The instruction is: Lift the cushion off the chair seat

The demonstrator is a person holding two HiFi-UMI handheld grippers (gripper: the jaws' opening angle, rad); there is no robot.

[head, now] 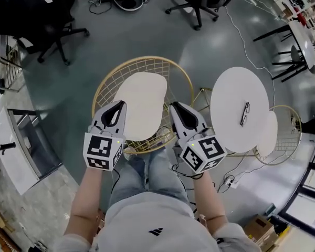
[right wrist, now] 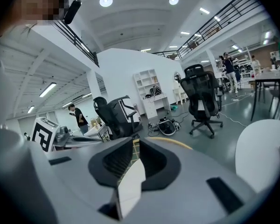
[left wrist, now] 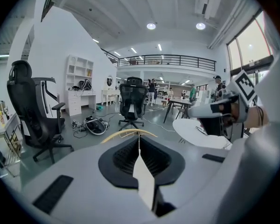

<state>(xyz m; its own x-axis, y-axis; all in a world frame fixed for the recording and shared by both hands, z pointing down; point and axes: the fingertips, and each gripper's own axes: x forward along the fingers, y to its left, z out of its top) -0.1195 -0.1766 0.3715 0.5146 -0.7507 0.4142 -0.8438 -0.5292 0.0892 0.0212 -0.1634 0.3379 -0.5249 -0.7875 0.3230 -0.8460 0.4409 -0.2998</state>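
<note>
Grey office floor under a gold wire chair (head: 147,62). Only the head view shows the whole cream cushion (head: 142,105), flat over the seat with its long axis running away from the person. The gripper views catch only its thin edge. The left gripper (left wrist: 139,141) is clamped on it, while the right gripper (right wrist: 133,148) has its jaws opening around it.

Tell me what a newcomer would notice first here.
A cream cushion lies over the gold wire chair at the centre of the head view. The left gripper is shut on its left edge, and the right gripper has its jaws opening with the right edge between them. To the right stands a white round table with glasses on it.
</note>
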